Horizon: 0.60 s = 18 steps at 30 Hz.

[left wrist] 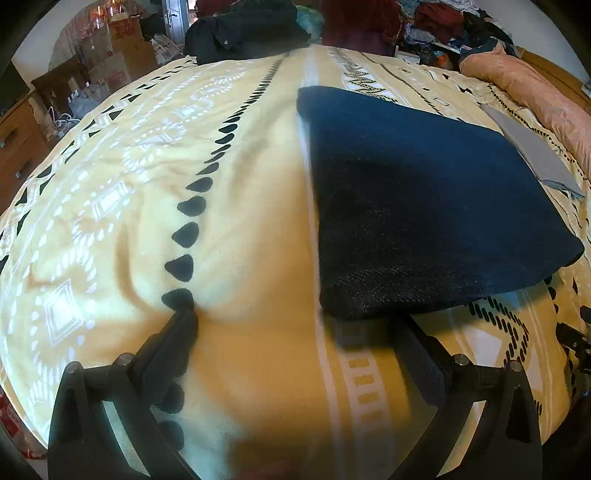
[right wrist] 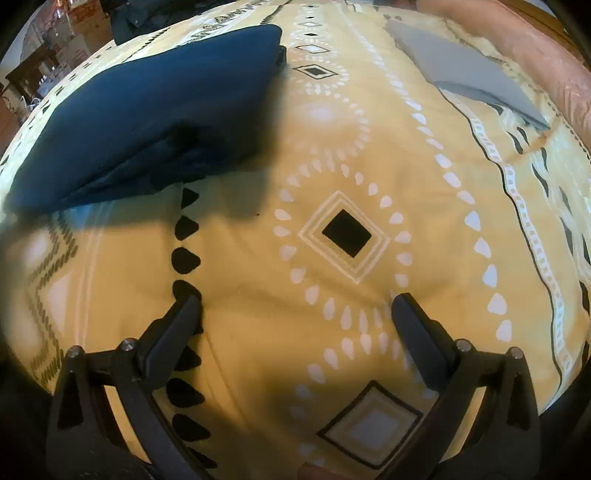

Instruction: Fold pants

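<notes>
- The left gripper (left wrist: 295, 317) hovers low over the bedspread (left wrist: 240, 229), fingers spread, holding nothing.
- The right gripper (right wrist: 295, 302) hovers likewise, fingers released.
- One pair of folded navy pants (left wrist: 417, 199) lies on the bedspread; one grey garment (right wrist: 469, 70) lies apart.

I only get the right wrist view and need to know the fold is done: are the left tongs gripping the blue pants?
Observer: No, the left tongs are open and empty, by the near edge of the folded blue pants.
Operator: Any leg sticking out on that side?
Observer: None visible; that edge runs straight along the yellow bedspread.
Operator: More laundry around?
Observer: Yes, a clothes heap beyond the bedspread's far edge.
</notes>
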{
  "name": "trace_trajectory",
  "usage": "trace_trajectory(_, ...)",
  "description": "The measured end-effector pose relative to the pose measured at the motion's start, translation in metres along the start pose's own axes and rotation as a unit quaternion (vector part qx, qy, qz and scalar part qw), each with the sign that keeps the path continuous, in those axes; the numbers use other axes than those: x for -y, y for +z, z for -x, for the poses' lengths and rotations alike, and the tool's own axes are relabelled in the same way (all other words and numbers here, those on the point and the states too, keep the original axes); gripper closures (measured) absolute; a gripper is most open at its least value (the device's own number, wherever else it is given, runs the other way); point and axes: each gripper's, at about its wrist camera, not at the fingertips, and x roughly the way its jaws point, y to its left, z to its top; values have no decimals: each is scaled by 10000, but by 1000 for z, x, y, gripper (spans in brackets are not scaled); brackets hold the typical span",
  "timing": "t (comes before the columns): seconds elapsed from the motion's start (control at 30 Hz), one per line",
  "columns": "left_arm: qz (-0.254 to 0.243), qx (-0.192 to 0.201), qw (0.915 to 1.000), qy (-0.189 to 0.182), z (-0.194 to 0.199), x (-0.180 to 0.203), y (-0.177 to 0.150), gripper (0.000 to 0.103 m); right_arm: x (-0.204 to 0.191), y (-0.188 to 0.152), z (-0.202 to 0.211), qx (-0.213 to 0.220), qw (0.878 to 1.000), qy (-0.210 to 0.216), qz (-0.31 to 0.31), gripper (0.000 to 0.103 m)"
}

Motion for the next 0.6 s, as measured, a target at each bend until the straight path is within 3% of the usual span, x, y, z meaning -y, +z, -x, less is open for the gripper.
trace_trajectory(0.43,-84,-4,9999,103,-3,4,3,0,-2,2,-1,23,9999,-90,-92,0)
trace_trajectory(0.6,-98,-71,9998,154,0,5,11,0,-2,9,4,-159,9998,-91,65,2)
